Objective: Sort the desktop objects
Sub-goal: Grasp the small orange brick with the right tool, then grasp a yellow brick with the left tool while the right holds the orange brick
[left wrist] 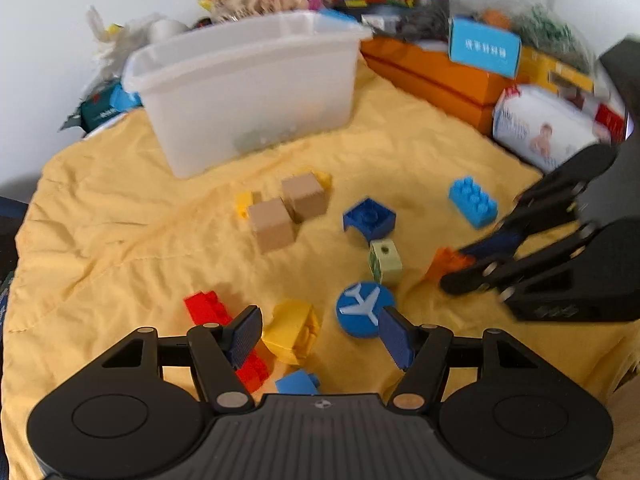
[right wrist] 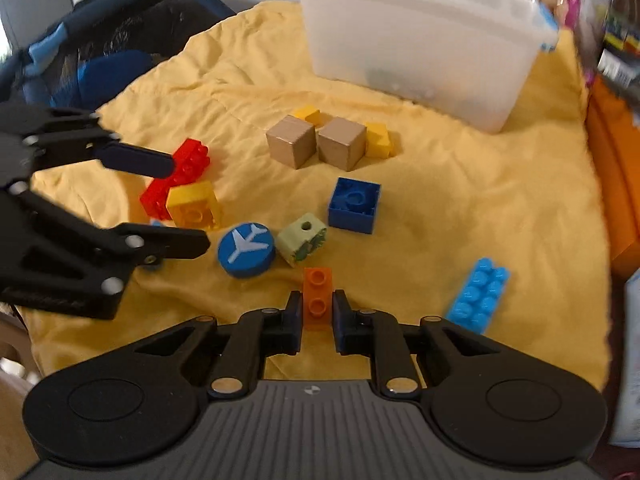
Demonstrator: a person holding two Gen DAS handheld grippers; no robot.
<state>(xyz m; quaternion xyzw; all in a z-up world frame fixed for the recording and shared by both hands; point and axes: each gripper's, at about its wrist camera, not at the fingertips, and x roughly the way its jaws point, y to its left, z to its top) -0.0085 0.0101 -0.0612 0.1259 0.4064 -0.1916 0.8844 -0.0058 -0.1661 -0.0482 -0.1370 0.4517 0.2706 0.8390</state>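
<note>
Toy pieces lie scattered on a yellow cloth (left wrist: 120,220). My right gripper (right wrist: 317,304) is shut on a small orange brick (right wrist: 318,292), pads pressed on both its sides; the left wrist view shows this gripper (left wrist: 454,268) and the orange brick (left wrist: 442,262) at the right. My left gripper (left wrist: 320,324) stands open, low over a yellow brick (left wrist: 292,332) that sits between its fingers without touching them. A red brick (left wrist: 206,306) lies by its left finger and a blue airplane disc (left wrist: 364,308) by its right one.
A clear plastic bin (left wrist: 248,92) stands at the back of the cloth. Two wooden cubes (right wrist: 291,142), a dark blue brick (right wrist: 354,204), a pale green cube (right wrist: 302,240) and a light blue brick (right wrist: 478,296) lie mid-cloth. Orange boxes (left wrist: 432,72) and bags crowd the far right.
</note>
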